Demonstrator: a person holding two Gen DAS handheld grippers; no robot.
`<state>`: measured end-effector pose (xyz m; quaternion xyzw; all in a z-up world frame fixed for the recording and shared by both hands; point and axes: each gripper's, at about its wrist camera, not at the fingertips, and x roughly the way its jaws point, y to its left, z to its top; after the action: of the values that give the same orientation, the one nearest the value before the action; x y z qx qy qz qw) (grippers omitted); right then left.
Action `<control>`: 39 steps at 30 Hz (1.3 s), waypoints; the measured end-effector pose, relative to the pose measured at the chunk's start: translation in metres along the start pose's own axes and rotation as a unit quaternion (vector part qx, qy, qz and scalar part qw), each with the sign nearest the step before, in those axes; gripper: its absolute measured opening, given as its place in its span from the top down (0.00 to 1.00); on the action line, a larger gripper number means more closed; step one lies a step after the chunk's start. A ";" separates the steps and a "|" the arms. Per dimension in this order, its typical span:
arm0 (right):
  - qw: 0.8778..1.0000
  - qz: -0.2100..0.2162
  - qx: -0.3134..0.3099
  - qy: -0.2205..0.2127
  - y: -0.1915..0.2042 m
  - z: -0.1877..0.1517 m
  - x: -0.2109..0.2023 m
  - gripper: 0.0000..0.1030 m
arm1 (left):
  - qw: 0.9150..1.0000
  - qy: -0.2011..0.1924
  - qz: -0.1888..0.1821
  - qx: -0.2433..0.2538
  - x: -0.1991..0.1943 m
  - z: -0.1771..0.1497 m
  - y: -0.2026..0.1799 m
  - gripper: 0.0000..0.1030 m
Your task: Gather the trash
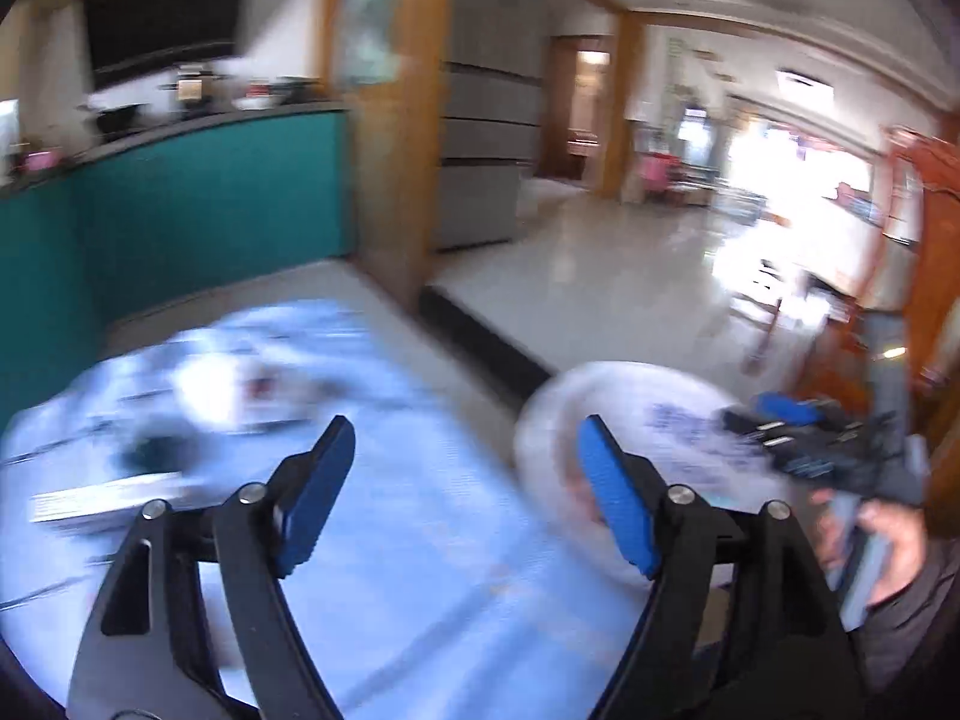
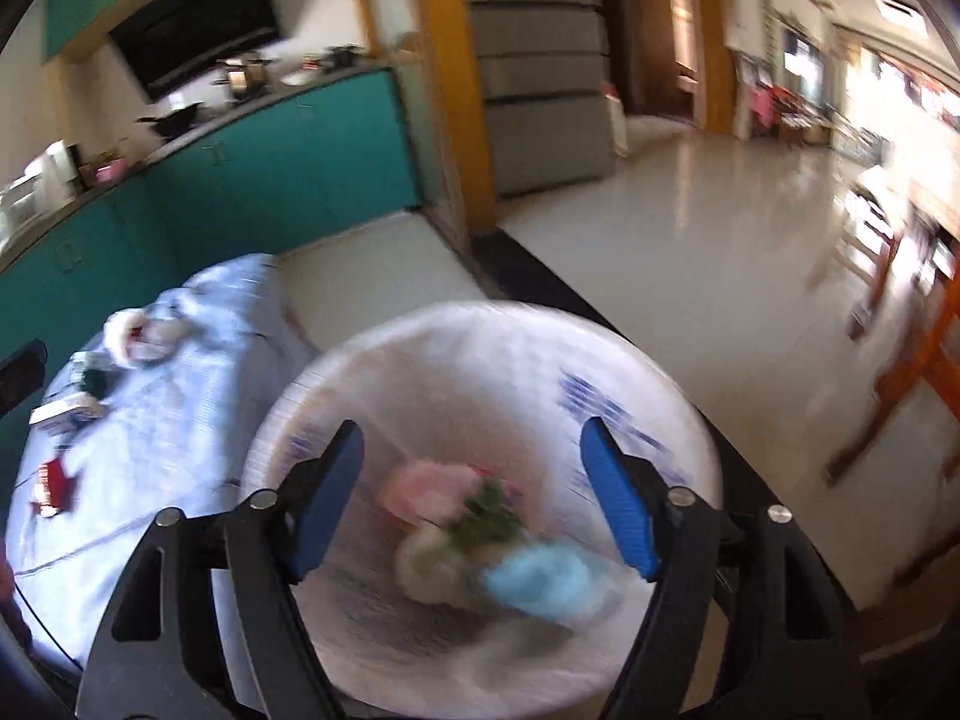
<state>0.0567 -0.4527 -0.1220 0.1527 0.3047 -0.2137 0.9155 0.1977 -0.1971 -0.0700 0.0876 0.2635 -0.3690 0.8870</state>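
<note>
Both views are motion-blurred. My left gripper point(image 1: 465, 480) has its jaws spread wide with nothing between them, and it hangs over the table point(image 1: 420, 570) with the pale blue cloth. My right gripper point(image 2: 471, 486) is spread wide too and holds nothing; it looks straight down into the bin point(image 2: 600, 360), which is lined with a white bag.

Trash already in the bin: a pink wad point(image 2: 432, 489), something green point(image 2: 489, 519), a whitish lump point(image 2: 426, 567) and a blue wad point(image 2: 549, 582).

More scraps sit on the table, well apart from the bin: crumpled tissue point(image 2: 141, 333), a small carton point(image 2: 66, 411) and a red wrapper point(image 2: 54, 483). The bin stands just beside the table's right edge.
</note>
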 end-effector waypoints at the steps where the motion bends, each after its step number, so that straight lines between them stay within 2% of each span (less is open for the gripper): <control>1: 1.000 0.013 -0.013 -0.004 0.015 0.007 0.003 0.24 | 0.999 -0.005 0.038 -0.006 -0.007 -0.001 0.024 0.22; 4: 0.996 0.064 -0.056 -0.018 0.071 0.031 0.013 0.22 | 0.990 -0.004 0.132 -0.042 -0.024 -0.004 0.091 0.21; 6: 0.990 0.107 -0.085 -0.031 0.115 0.046 0.023 0.20 | 0.982 -0.007 0.167 -0.091 -0.032 -0.004 0.134 0.21; 8: 0.984 0.137 -0.107 -0.037 0.153 0.057 0.036 0.18 | 0.975 -0.009 0.176 -0.135 -0.034 -0.002 0.169 0.20; 12: 0.972 0.185 -0.141 -0.021 0.229 0.074 0.088 0.18 | 0.969 -0.002 0.176 -0.171 -0.015 0.008 0.199 0.17; 17: 0.963 0.203 -0.176 0.008 0.277 0.079 0.145 0.17 | 0.968 0.060 0.163 -0.179 0.051 0.020 0.206 0.17; 20: 0.960 0.199 -0.192 0.032 0.287 0.075 0.168 0.17 | 0.963 0.104 0.178 -0.175 0.089 0.018 0.211 0.17; 23: 0.954 0.201 -0.214 0.061 0.294 0.067 0.187 0.17 | 0.958 0.134 0.180 -0.178 0.110 0.008 0.214 0.29; 24: 0.953 0.202 -0.218 0.064 0.295 0.064 0.188 0.17 | 0.958 0.138 0.177 -0.178 0.115 0.005 0.214 0.38; 26: 0.948 0.206 -0.231 0.072 0.300 0.057 0.190 0.18 | 0.960 0.136 0.174 -0.171 0.120 0.000 0.213 0.43; 27: 0.947 0.208 -0.234 0.074 0.302 0.055 0.192 0.21 | 0.963 0.130 0.172 -0.163 0.119 0.000 0.210 0.53; 28: 0.945 0.212 -0.237 0.078 0.303 0.052 0.192 0.27 | 0.964 0.130 0.170 -0.159 0.120 0.000 0.210 0.57; 30: 0.941 0.216 -0.241 0.093 0.305 0.048 0.194 0.65 | 0.967 0.122 0.164 -0.151 0.115 0.002 0.205 0.65; 31: 0.941 0.221 -0.237 0.099 0.304 0.046 0.195 0.70 | 0.969 0.116 0.163 -0.146 0.112 0.003 0.202 0.71; 32: 0.941 0.225 -0.233 0.096 0.302 0.045 0.191 0.73 | 0.971 0.109 0.163 -0.137 0.107 0.004 0.199 0.72; 33: 0.942 0.225 -0.233 0.091 0.300 0.044 0.186 0.76 | 0.972 0.095 0.171 -0.128 0.097 0.005 0.194 0.79; 35: 0.943 0.223 -0.236 0.077 0.295 0.042 0.169 0.79 | 0.974 0.066 0.181 -0.117 0.072 0.009 0.185 0.82; 37: 0.945 0.221 -0.236 0.059 0.287 0.041 0.148 0.79 | 0.976 0.028 0.189 -0.103 0.037 0.011 0.172 0.97; 39: 0.947 0.221 -0.232 0.035 0.279 0.040 0.118 0.80 | 0.977 0.000 0.196 -0.086 0.007 0.010 0.159 0.97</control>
<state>0.2969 -0.2638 -0.1234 0.0069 0.3363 0.0764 0.9386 0.3174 -0.0916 -0.0714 0.0606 0.2722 -0.1638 0.9463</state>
